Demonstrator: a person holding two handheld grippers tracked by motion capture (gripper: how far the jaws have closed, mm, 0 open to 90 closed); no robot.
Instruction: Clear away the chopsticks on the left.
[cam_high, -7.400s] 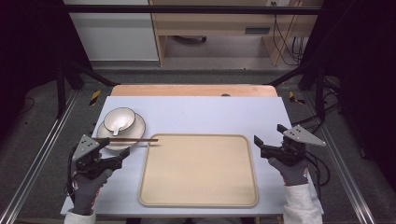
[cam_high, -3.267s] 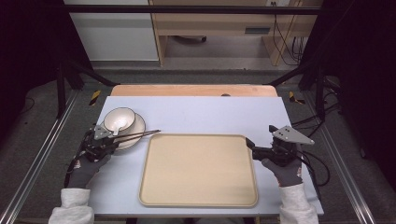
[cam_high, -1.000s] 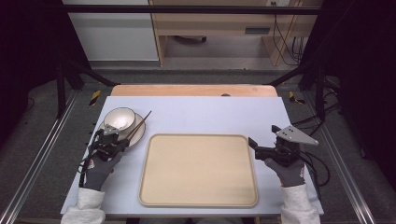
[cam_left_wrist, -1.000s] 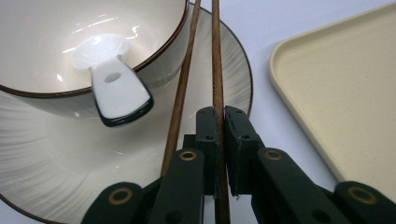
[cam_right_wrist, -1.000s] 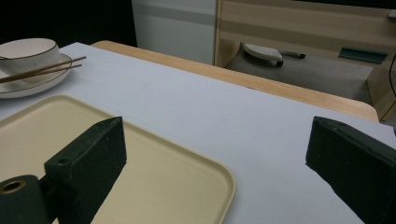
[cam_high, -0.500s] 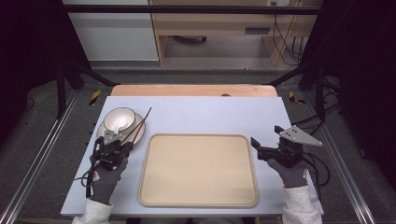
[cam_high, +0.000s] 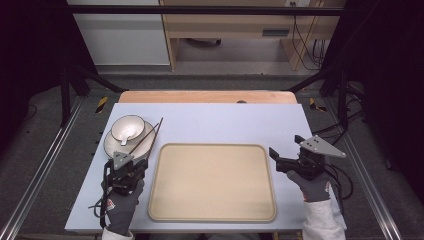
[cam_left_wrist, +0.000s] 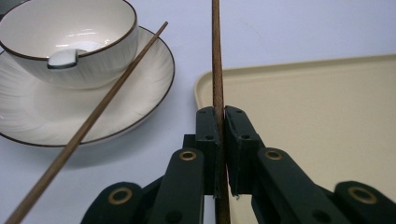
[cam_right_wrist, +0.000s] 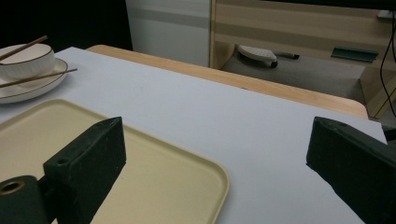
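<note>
Left gripper (cam_left_wrist: 219, 135) clamped on one wooden chopstick (cam_left_wrist: 216, 60), held between plate and tray (cam_left_wrist: 327, 121). Second chopstick (cam_left_wrist: 100, 107) leans across white plate (cam_left_wrist: 28, 116) rim, beside bowl (cam_left_wrist: 70, 42). Right gripper (cam_right_wrist: 215, 154) jaws spread wide, hovering at tray's right edge.

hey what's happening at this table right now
A person works at a table with tongs in each hand. The left tongs are shut on one chopstick, held between the plate and the tray. The second chopstick lies across the plate, beside the bowl, which has a spoon in it. The right tongs are open and hold nothing, at the right edge of the tray, which has nothing on it.
</note>
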